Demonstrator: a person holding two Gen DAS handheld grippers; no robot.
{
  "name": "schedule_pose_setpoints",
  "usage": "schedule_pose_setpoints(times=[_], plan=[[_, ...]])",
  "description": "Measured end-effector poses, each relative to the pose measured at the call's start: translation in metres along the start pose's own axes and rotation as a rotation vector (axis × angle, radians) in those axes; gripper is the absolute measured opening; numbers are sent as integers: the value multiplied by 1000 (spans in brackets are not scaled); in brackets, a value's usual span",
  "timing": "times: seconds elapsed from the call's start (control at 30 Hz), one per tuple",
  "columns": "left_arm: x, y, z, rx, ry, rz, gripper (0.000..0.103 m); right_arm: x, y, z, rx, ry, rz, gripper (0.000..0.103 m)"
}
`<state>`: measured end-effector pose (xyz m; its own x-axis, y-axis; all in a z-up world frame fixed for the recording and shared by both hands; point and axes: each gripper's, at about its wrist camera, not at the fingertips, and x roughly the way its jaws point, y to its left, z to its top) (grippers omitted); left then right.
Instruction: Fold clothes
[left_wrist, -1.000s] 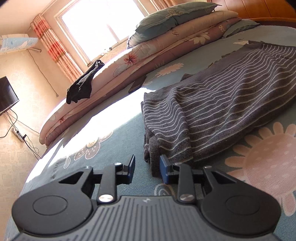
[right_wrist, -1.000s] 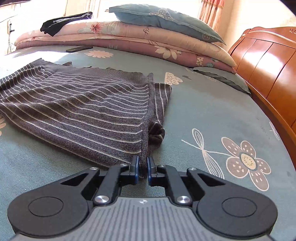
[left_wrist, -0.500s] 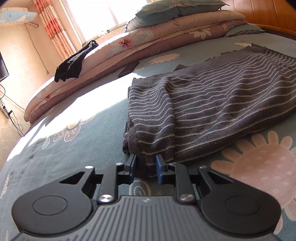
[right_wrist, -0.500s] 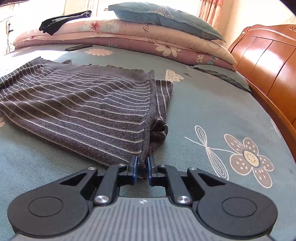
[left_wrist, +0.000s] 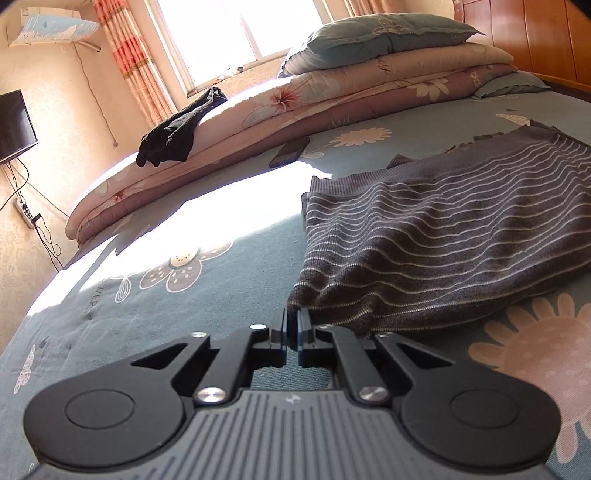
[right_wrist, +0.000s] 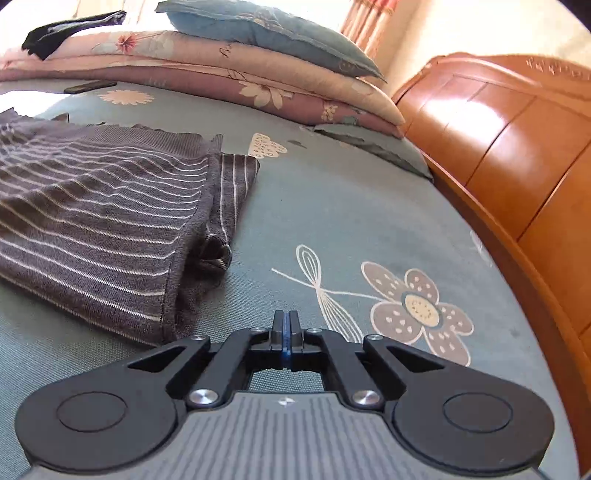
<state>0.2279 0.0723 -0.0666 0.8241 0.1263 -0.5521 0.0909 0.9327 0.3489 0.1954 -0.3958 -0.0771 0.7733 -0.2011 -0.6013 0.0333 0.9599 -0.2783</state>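
Striped grey sweater (left_wrist: 443, 236) lies folded on the bed (left_wrist: 184, 302), near its middle. Left gripper (left_wrist: 291, 325) pinches the sweater's near corner, jaws almost together with knit fabric between them. Right gripper (right_wrist: 284, 325) fully closed, nothing between the jaws, over bare bedsheet just right of the sweater's (right_wrist: 110, 229) near edge, not touching it. Stacked quilts (right_wrist: 221, 74) and pillow (right_wrist: 266, 33) at far side; phone (left_wrist: 290, 151) beside them
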Motion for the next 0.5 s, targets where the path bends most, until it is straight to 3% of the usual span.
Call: schedule_pose_setpoints(times=[0.07,0.17,0.23,0.3,0.33,0.5], plan=[[0,7,3,-58,3,-60,3,-7,-12,1,57,-14,93,7],[1,17,7,-114,2,-87,3,-34,16,6,-8,-100,263,19],[-1,23,10,-136,1,-111,3,-48,56,15,-121,-135,356,23],[0,26,12,-151,1,-132,3,-55,99,24,-240,-165,432,43],[0,28,13,-160,1,-144,3,-57,123,28,-304,-183,462,47],[6,40,17,-196,9,-201,3,-66,248,47,-640,-295,520,47]])
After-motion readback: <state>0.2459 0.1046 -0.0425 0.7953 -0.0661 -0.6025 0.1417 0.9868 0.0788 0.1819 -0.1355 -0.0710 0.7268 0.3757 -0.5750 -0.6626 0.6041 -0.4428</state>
